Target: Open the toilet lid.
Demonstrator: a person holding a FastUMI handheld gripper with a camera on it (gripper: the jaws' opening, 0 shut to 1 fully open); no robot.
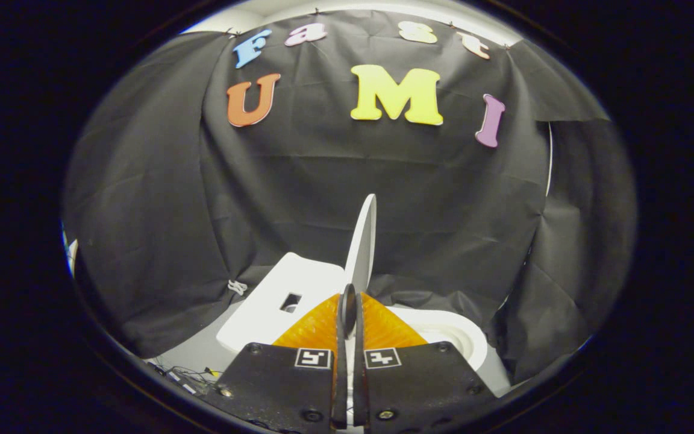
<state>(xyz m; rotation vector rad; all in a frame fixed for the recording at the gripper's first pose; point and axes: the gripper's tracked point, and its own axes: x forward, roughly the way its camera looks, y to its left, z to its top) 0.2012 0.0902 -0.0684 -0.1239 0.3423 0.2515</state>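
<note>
The white toilet lid [365,241] stands raised and nearly upright, seen edge-on and rising just beyond the fingers. Its lower edge runs down between them. My gripper [347,301] is shut on the toilet lid, and a thin white strip of it shows in the narrow slit between the two fingers. The white seat and bowl [452,334] lie open to the right of the fingers. The white tank [281,289], with a small rectangular hole in its top, sits to the left of the lid.
Black cloth walls close in behind and on both sides of the toilet. Loose cables [184,377] lie on the grey floor left of the gripper. A small white clip or cord [237,287] hangs by the cloth near the tank.
</note>
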